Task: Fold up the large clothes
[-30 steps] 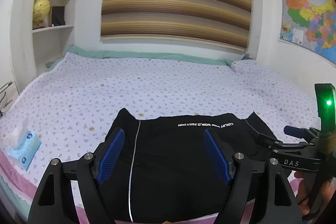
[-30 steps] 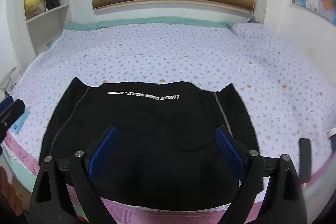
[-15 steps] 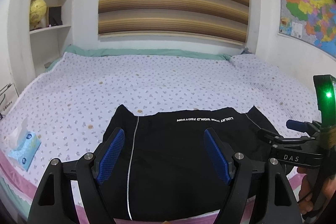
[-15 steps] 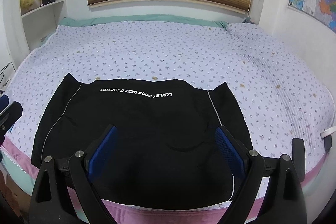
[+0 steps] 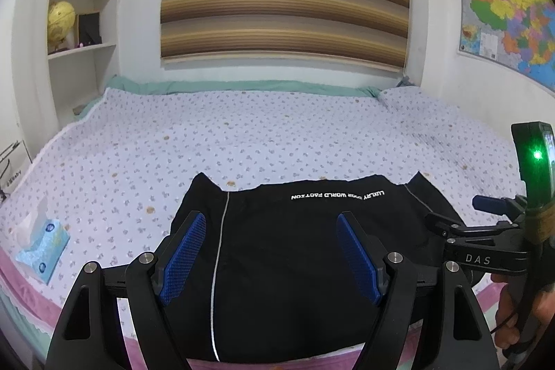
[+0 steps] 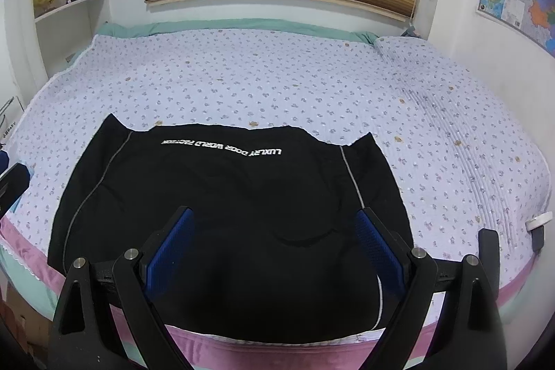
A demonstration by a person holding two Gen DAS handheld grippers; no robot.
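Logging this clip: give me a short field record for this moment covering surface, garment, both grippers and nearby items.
surface: bed with a floral sheet
garment: black garment, spread flat near the bed's front edge, white lettering on its far part
left gripper: open, nothing between the pads, above the garment
right gripper: open, empty, above the garment
nearby: tissue pack on the bed left of the garment
fold: not yet started

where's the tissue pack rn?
Left wrist view, lower left: the tissue pack lies on the floral bedspread near the bed's front edge, left of the black garment and clear of it.
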